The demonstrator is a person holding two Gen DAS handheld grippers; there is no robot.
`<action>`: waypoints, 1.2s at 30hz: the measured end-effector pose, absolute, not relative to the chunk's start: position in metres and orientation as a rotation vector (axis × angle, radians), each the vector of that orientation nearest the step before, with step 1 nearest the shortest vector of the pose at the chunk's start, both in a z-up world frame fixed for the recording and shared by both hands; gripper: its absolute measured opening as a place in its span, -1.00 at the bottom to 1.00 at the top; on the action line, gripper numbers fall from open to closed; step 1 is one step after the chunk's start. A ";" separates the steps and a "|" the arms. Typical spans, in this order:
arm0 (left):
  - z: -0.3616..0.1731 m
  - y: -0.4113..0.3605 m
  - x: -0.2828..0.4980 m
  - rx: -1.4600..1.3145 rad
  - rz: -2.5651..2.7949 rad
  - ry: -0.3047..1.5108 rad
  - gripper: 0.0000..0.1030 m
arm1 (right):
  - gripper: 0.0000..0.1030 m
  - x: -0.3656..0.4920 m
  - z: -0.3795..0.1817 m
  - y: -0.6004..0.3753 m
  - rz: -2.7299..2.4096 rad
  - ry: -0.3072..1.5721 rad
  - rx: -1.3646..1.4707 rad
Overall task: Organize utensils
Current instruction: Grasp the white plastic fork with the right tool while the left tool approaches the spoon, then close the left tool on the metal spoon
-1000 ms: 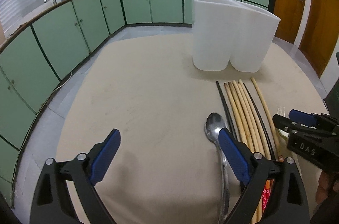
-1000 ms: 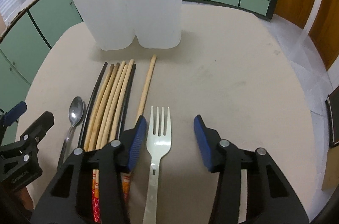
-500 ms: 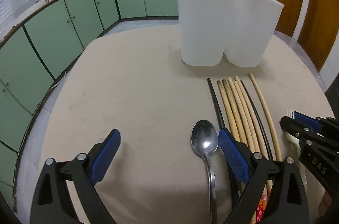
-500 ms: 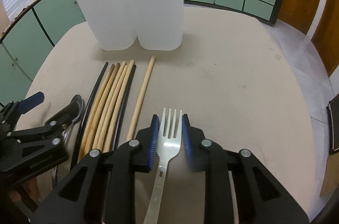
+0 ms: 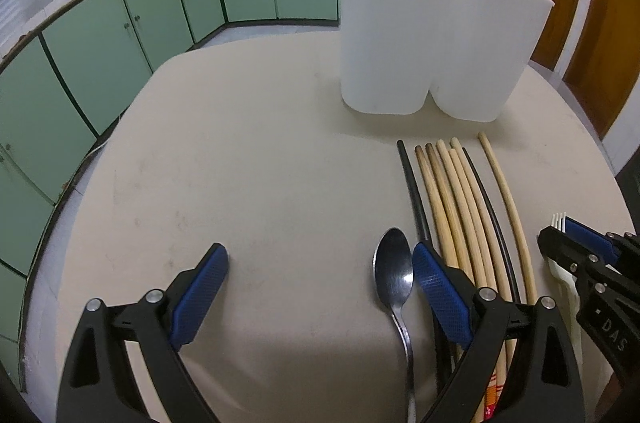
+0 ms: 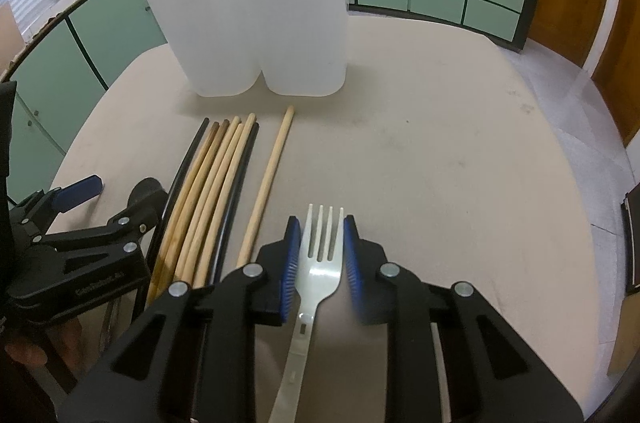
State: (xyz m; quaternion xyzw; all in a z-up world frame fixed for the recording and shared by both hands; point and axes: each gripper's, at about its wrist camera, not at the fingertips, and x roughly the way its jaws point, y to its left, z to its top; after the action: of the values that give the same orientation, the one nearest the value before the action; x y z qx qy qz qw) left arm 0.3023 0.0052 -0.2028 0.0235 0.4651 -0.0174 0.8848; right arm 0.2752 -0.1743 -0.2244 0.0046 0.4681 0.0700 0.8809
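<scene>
Now, step: lift the fork [image 6: 322, 247] clear, keeping it level.
Right tongs [image 6: 319, 255]: have just been closing; pinch the fork's head by its edges, angled down at the tabletop [image 6: 440, 151].
Left tongs [image 5: 320, 287]: spread wide, spoon [image 5: 394, 273] bowl just inside the right pad, not gripped.
Chopsticks [image 6: 224, 183]: lying between spoon and fork.
Holder [image 6: 256, 23]: white, upright beyond them; aim for one compartment.

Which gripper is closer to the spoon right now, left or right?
Left. The left gripper stands open around the spoon, its bowl just inside the right-hand pad. The right gripper is across the chopsticks, closed on the white fork.
</scene>
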 end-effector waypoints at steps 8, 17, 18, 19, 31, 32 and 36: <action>-0.204 0.010 0.304 0.049 -0.028 0.974 0.78 | -0.58 0.276 -0.224 -0.176 0.154 0.981 0.012; -0.200 0.007 0.296 0.058 -0.012 0.968 0.78 | -0.57 0.279 -0.222 -0.179 0.157 0.988 0.023; -0.201 0.006 0.297 0.058 -0.010 0.971 0.78 | -0.57 0.279 -0.222 -0.179 0.157 0.988 0.023; -0.202 0.006 0.299 0.058 -0.009 0.975 0.78 | -0.57 0.280 -0.222 -0.179 0.157 0.988 0.023; -0.208 0.013 0.305 0.030 -0.002 0.997 0.79 | -0.46 0.281 -0.224 -0.178 0.175 0.991 0.030; -0.207 0.018 0.306 0.032 -0.002 0.997 0.78 | -0.46 0.281 -0.224 -0.178 0.175 0.993 0.031; -0.208 0.017 0.304 0.040 0.005 0.995 0.79 | -0.46 0.282 -0.224 -0.177 0.172 0.995 0.025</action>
State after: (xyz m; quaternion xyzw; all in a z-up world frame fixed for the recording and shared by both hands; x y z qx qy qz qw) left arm 0.3044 0.0167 -0.2082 0.0190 0.4773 0.0022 0.8785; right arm 0.2821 -0.1774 -0.2243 0.0122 0.4765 0.0822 0.8752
